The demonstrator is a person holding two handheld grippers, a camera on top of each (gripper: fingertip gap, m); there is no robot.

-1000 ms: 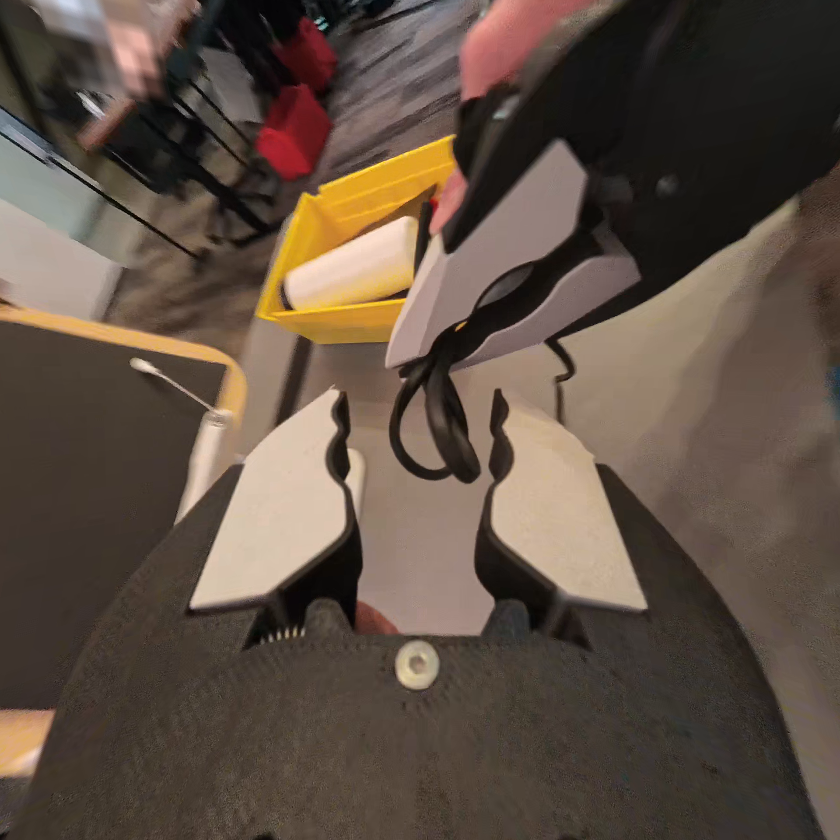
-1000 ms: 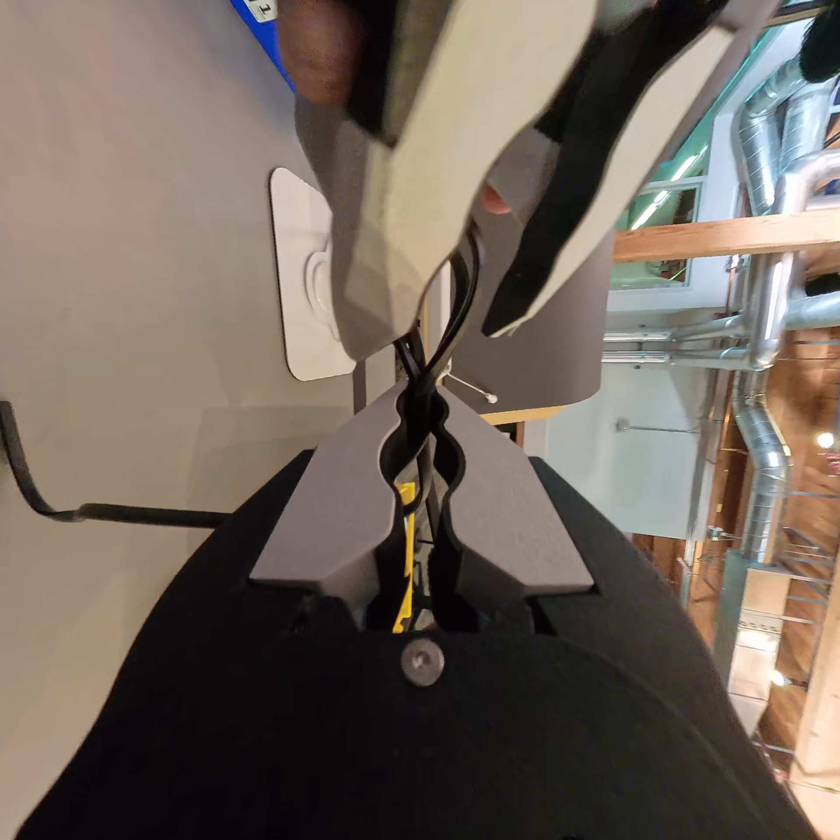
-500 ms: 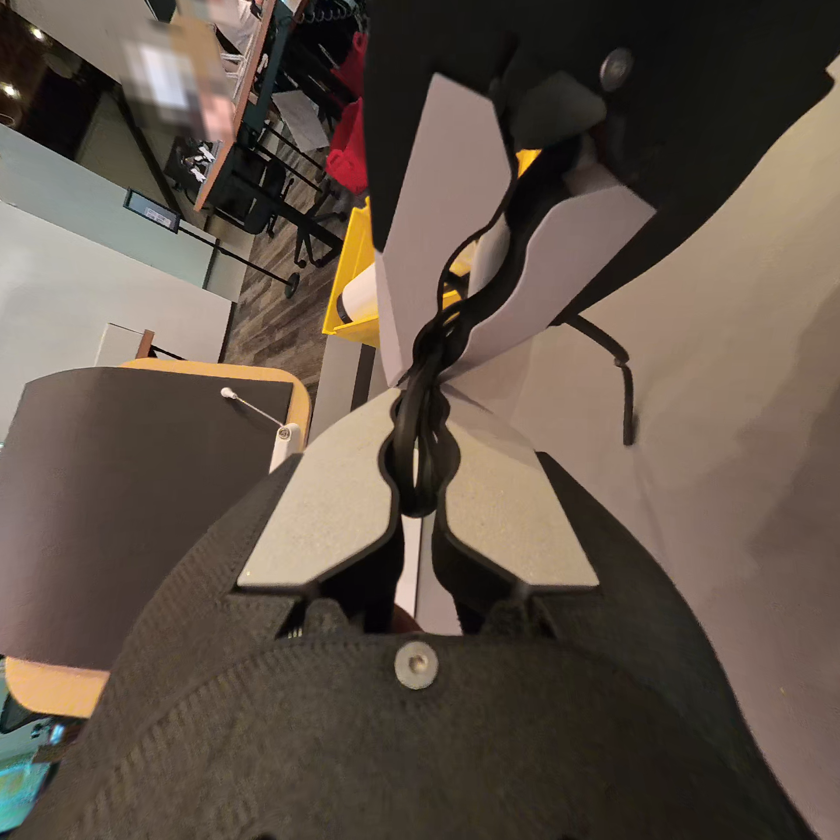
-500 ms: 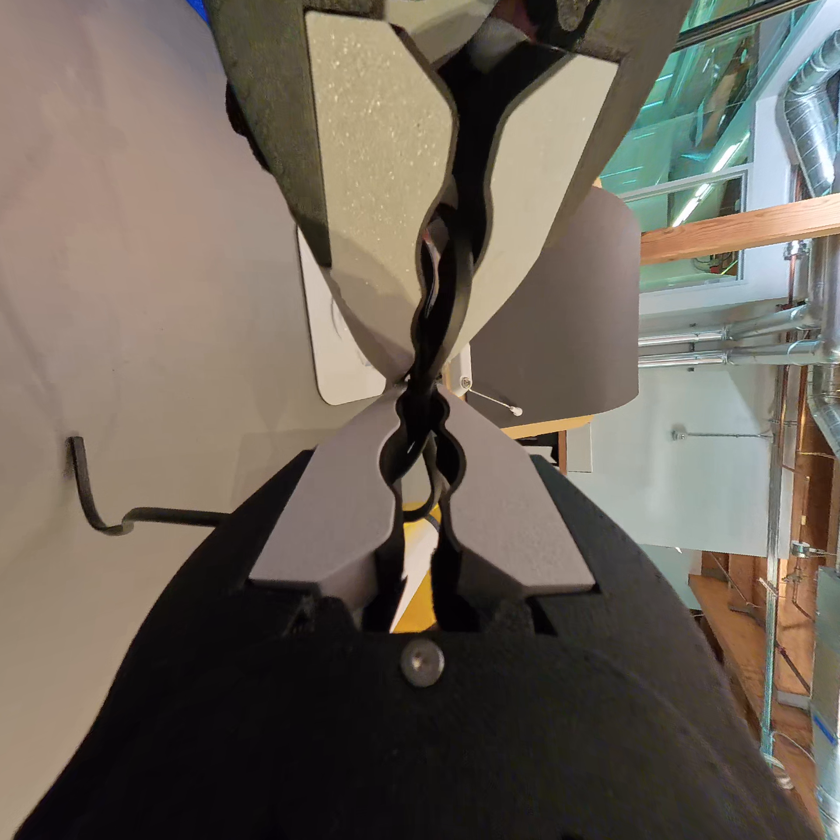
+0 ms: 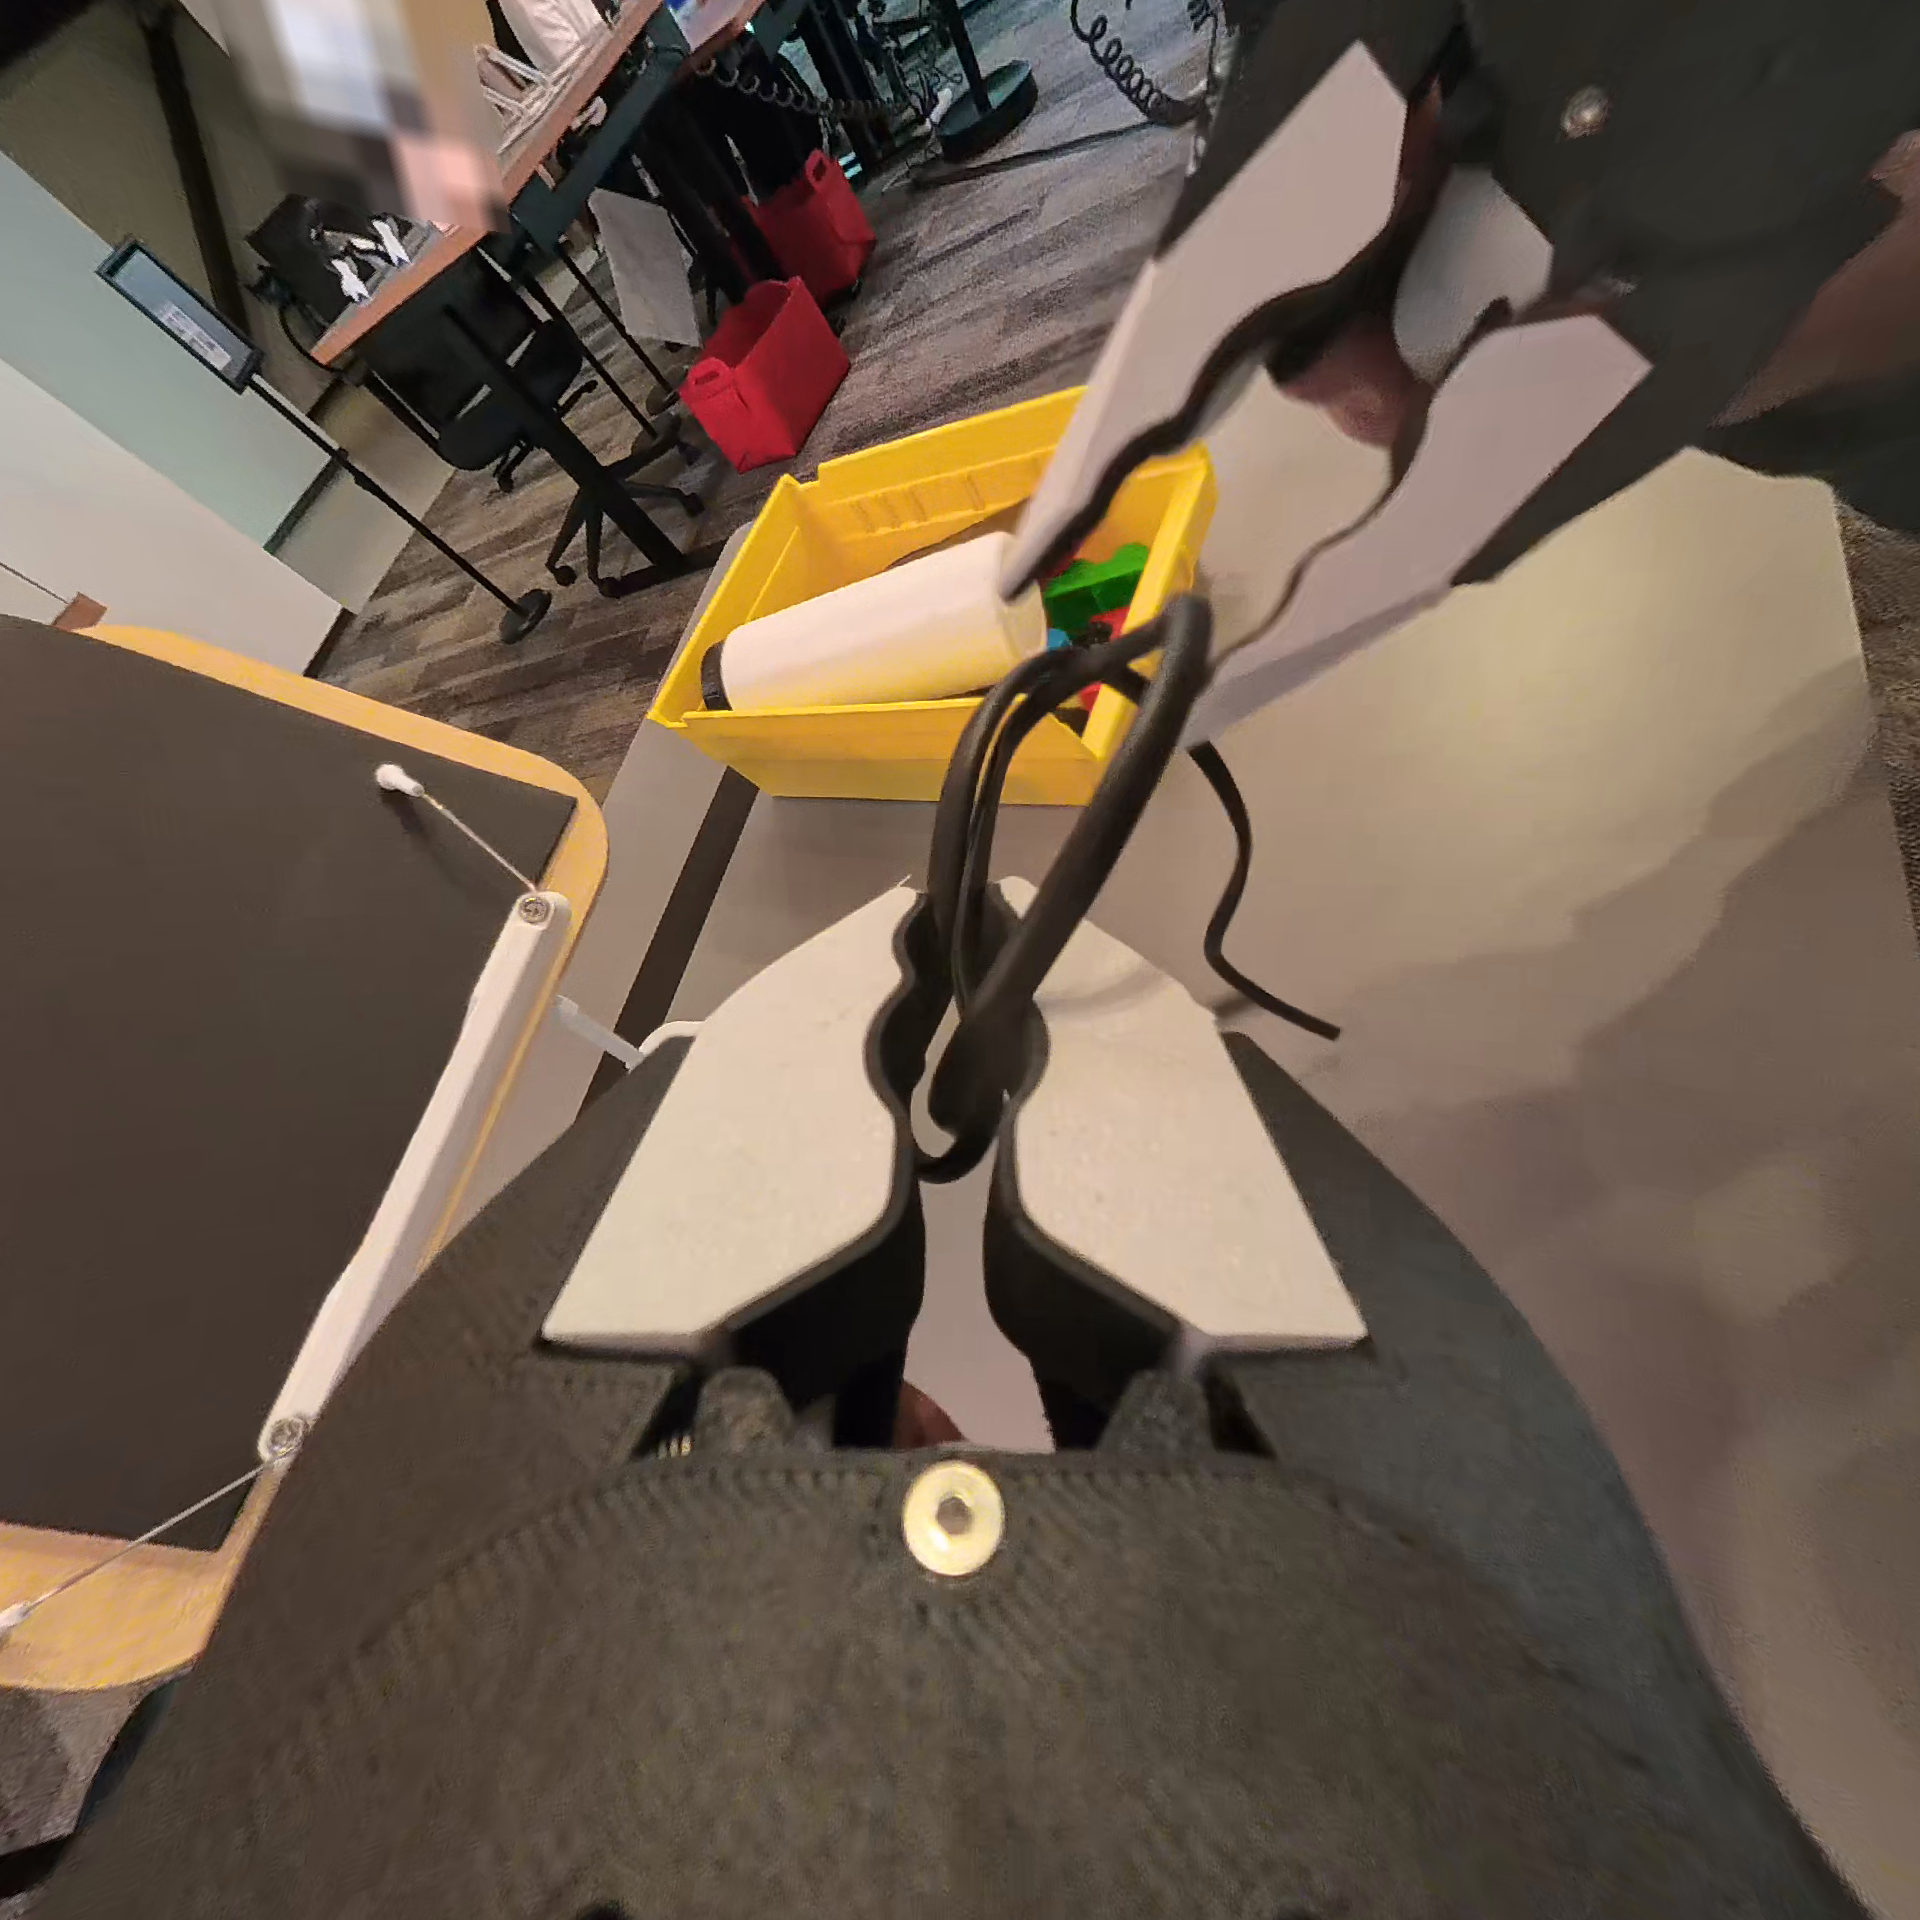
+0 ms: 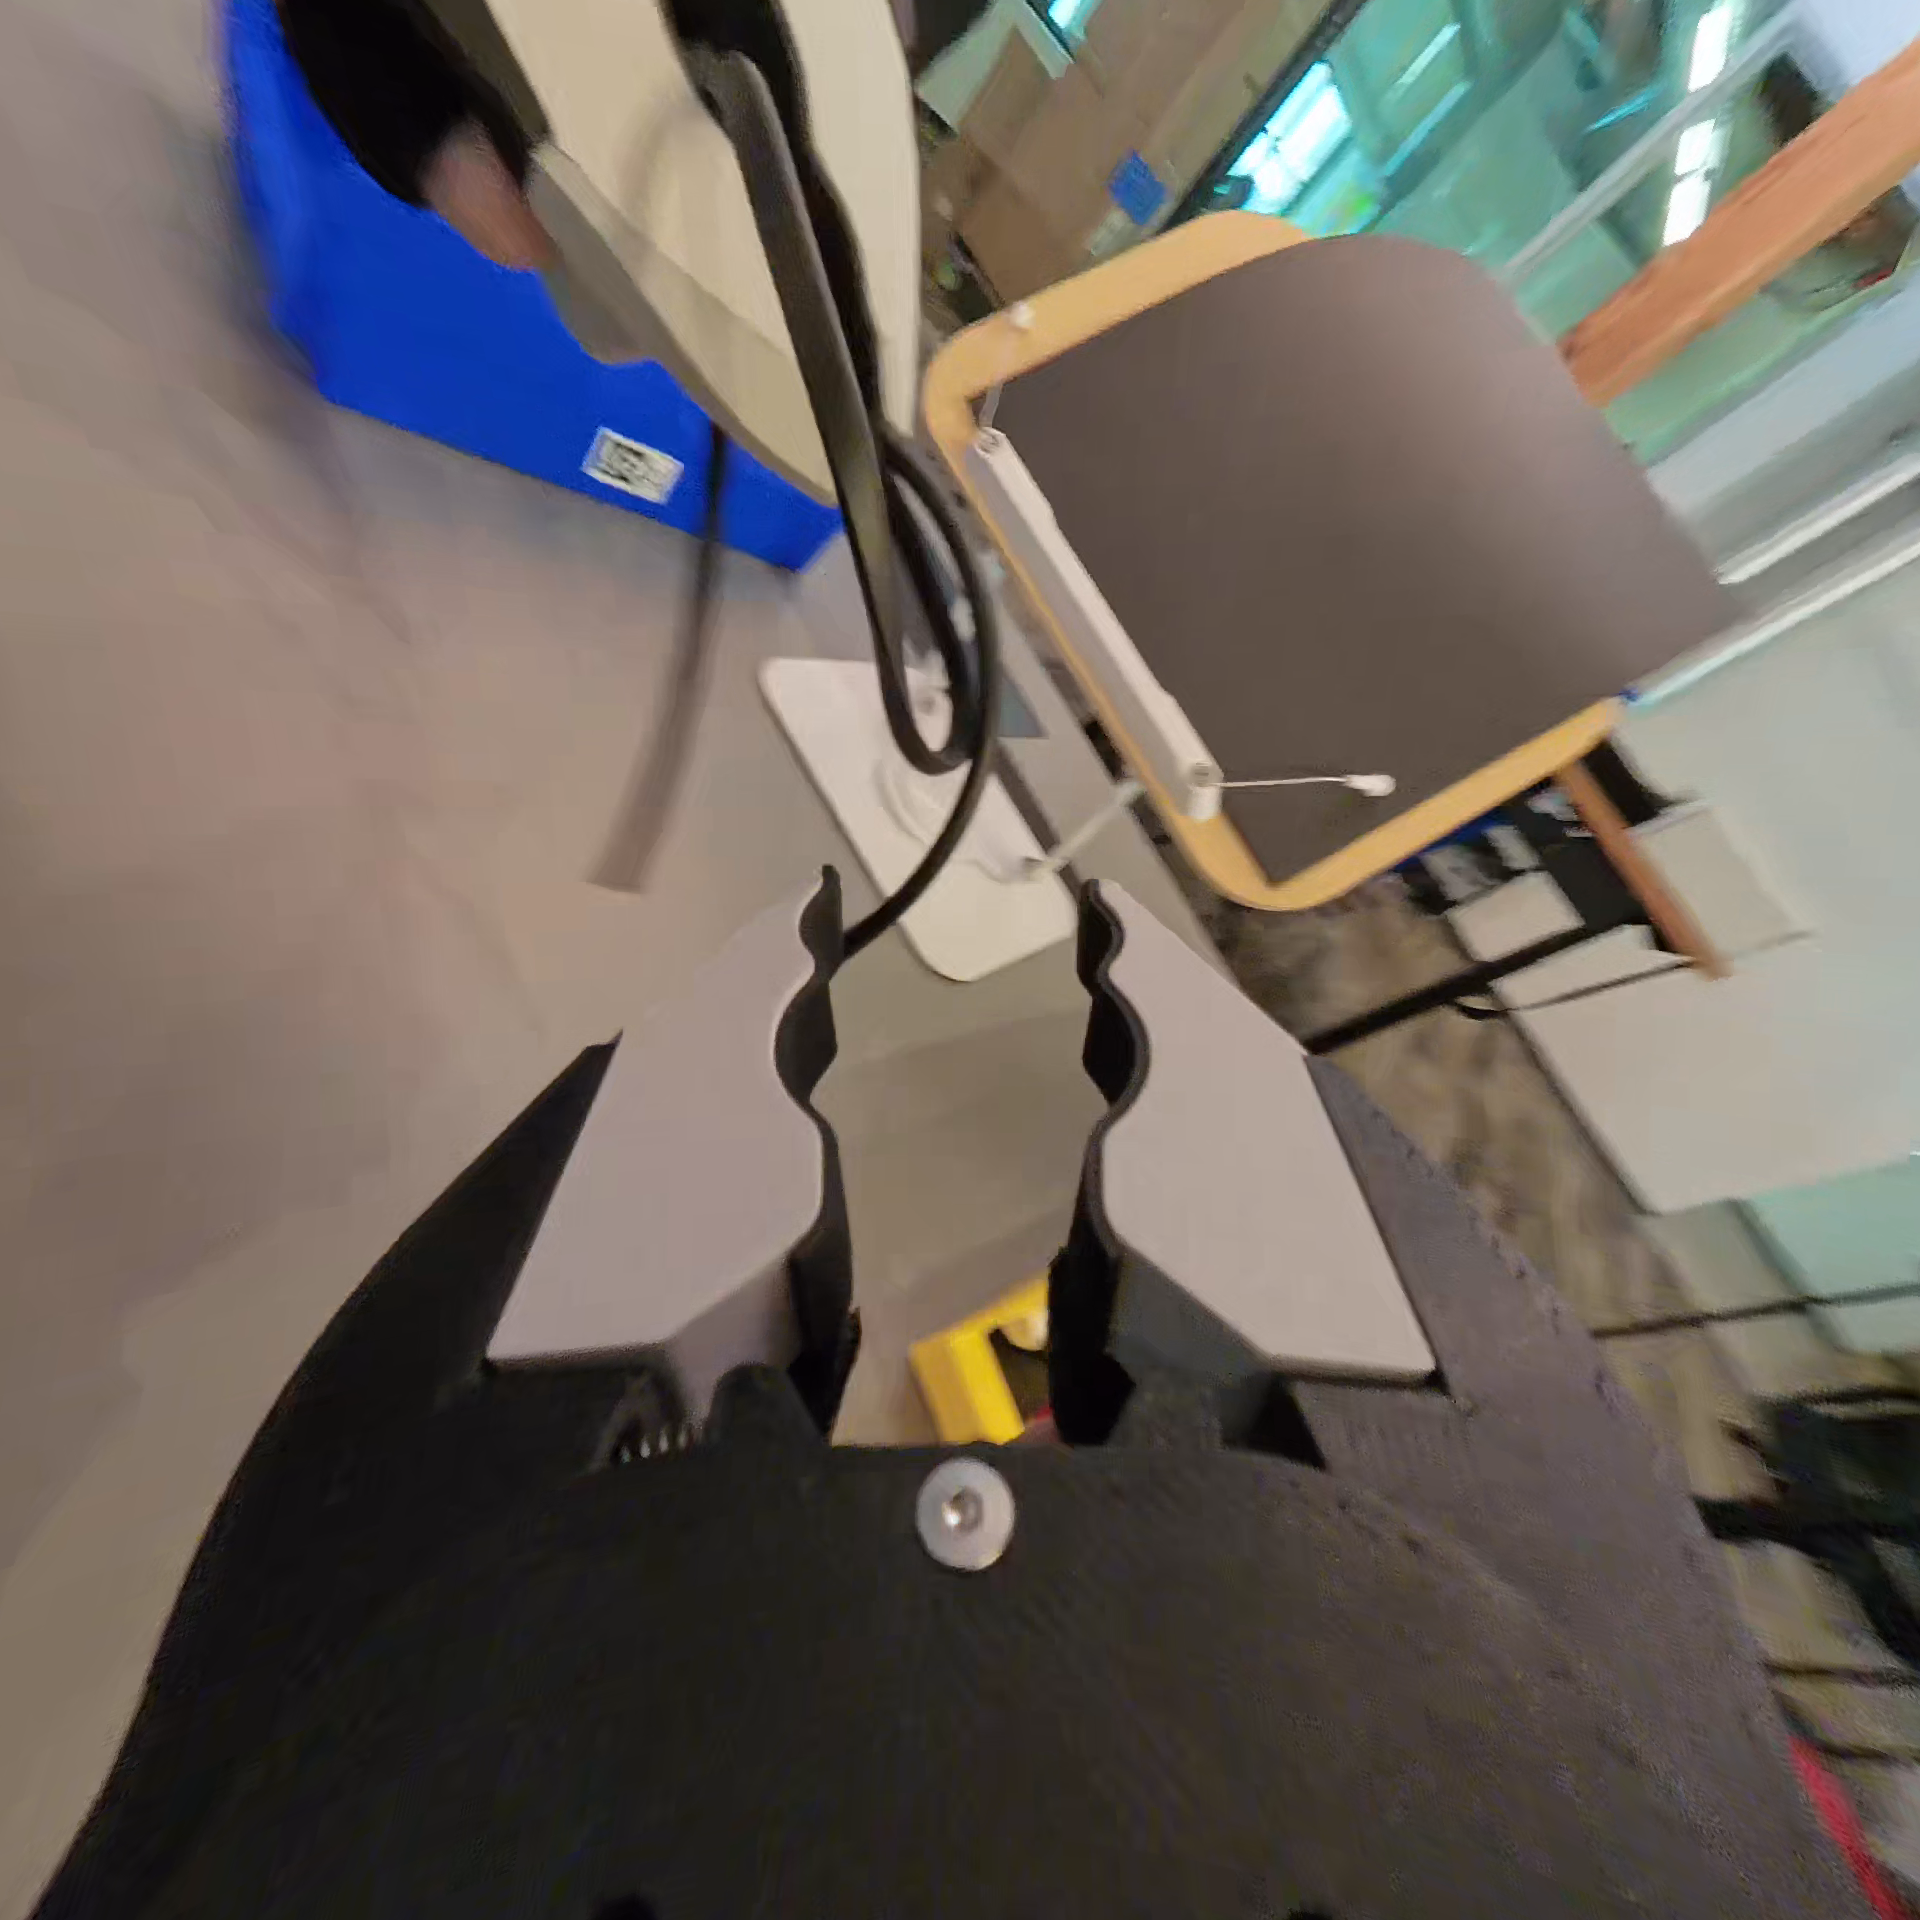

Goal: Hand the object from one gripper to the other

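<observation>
In the left wrist view, a black panel with a tan rim (image 5: 208,1039) is sitting at 9 o'clock, and a yellow bin (image 5: 831,743) holding a white bottle (image 5: 873,634) is resting on the grey counter (image 5: 1558,883) toward 12 o'clock. The left tool (image 5: 956,935) is pinching a looped black cable (image 5: 1039,831): its two fingers are drawn nearly together, with the loop's lower bend trapped in their scalloped notch and the rest arching up toward 1 o'clock. Up there the right tool (image 5: 1236,582) is hanging with its fingers spread; the cable top is lying just at its tips, and whether they are touching is unclear.

In the right wrist view, a blue bin (image 6: 436,343) is standing at 11 o'clock. The right tool (image 6: 956,914) is gaping wide and gripping nothing. The cable (image 6: 914,623) is dangling at 12 o'clock from the left tool (image 6: 727,260), beyond the open fingertips, with one strand trailing down beside the left fingertip (image 6: 821,914). The black panel (image 6: 1351,571) is showing at 2 o'clock.
</observation>
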